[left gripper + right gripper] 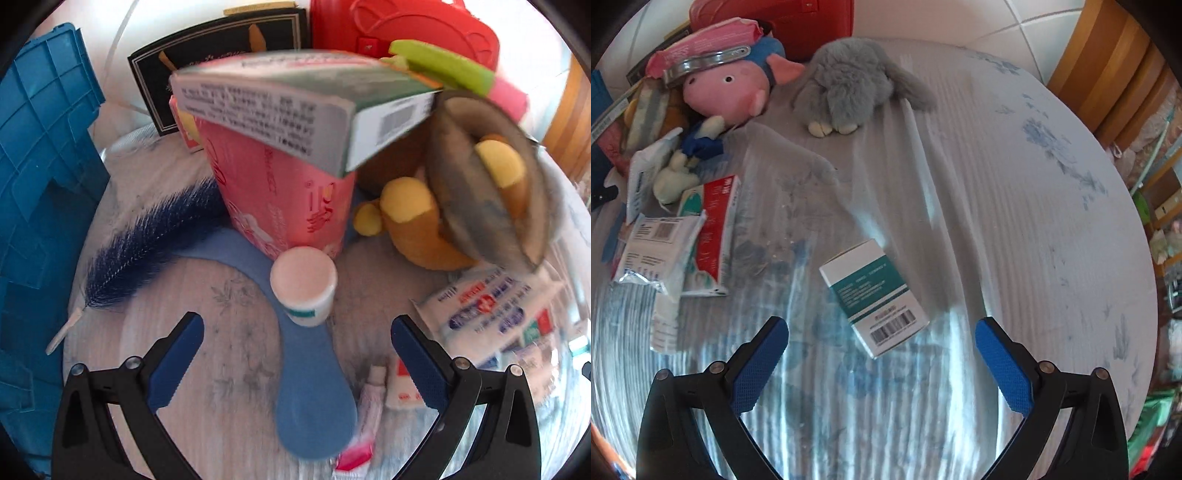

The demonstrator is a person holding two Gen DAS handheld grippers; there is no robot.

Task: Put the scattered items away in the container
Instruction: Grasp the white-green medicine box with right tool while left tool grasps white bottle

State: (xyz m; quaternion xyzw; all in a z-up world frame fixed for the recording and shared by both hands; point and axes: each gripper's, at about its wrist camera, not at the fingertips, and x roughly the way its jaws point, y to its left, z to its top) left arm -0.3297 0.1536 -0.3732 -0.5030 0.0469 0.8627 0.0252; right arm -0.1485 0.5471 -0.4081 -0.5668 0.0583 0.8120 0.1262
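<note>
Clearly, the tidying is far from finished, because both tools are empty and almost everything lies on the cloth outside the container. The left gripper [297,341] has its fingers spread wide with nothing between them; right ahead of it, near the fingertips, stands a small white jar [303,286] on a blue flat paddle-shaped piece [314,398], and close to its right finger lie a small tube [371,404] and a printed packet [491,310]. A little further ahead stands a pink box [284,195] with a grey-green box [295,114] leaning over it, a dark blue feathery brush [147,243] to the left and a yellow plush toy [410,221] to the right. The blue crate [44,177], which I judge to be the container, is at the far left of this gripper, and I cannot see inside it. The right gripper [881,354] is also wide open and holds nothing; a white and teal box [873,295] lies just ahead between its fingers, not touching them. Further ahead to the left there are foil packets [661,243], a pink pig toy [727,92], and straight ahead a grey plush rabbit [849,85]. So I think many items are left to move, and the teal box looks like the nearest candidate.
</note>
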